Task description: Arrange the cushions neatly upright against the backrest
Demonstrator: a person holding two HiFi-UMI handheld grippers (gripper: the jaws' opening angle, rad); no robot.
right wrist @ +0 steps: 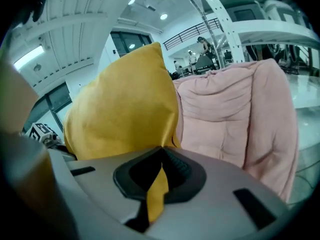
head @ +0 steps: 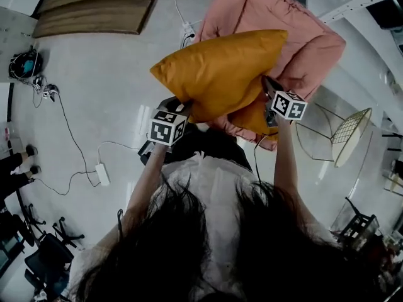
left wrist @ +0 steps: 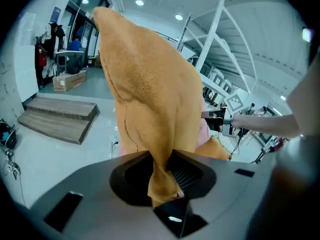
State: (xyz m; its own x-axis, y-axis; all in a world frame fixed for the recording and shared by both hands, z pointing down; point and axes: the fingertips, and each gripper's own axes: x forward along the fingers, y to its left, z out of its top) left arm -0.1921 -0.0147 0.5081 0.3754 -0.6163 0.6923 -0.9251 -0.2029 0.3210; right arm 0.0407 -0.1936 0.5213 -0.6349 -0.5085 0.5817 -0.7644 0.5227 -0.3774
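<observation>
Currently held: orange cushion [head: 220, 71] [left wrist: 150, 94] [right wrist: 120, 114], lifted clear of the pink armchair [head: 264, 11] [right wrist: 235, 114], in the air in front of its backrest.
Left gripper [head: 184, 107] [left wrist: 167, 184]: clenched on one corner of the cushion, with a bunched wad of fabric pinched between the jaws.
Right gripper [head: 267, 82] [right wrist: 157, 184]: clamped tight on the opposite corner, with a thin fold of fabric nipped between the jaws.
Cushion vs claws: stretched between the two grippers, one corner in each. Its bulk rises past both sets of jaws toward the armchair.
Armchair contents: second orange cushion [head: 252, 119] [left wrist: 217, 149] lies on the seat, under the held one and mostly covered by it.
Backrest: pink quilted padding right behind the held cushion. Can't tell whether they touch.
Cardboard box [left wrist: 69, 80]: on the floor, well apart from the armchair. Contents can't be made out.
Wooden platform [head: 94, 5] [left wrist: 55, 116]: flat on the floor, well apart from the armchair, on the left gripper's side.
</observation>
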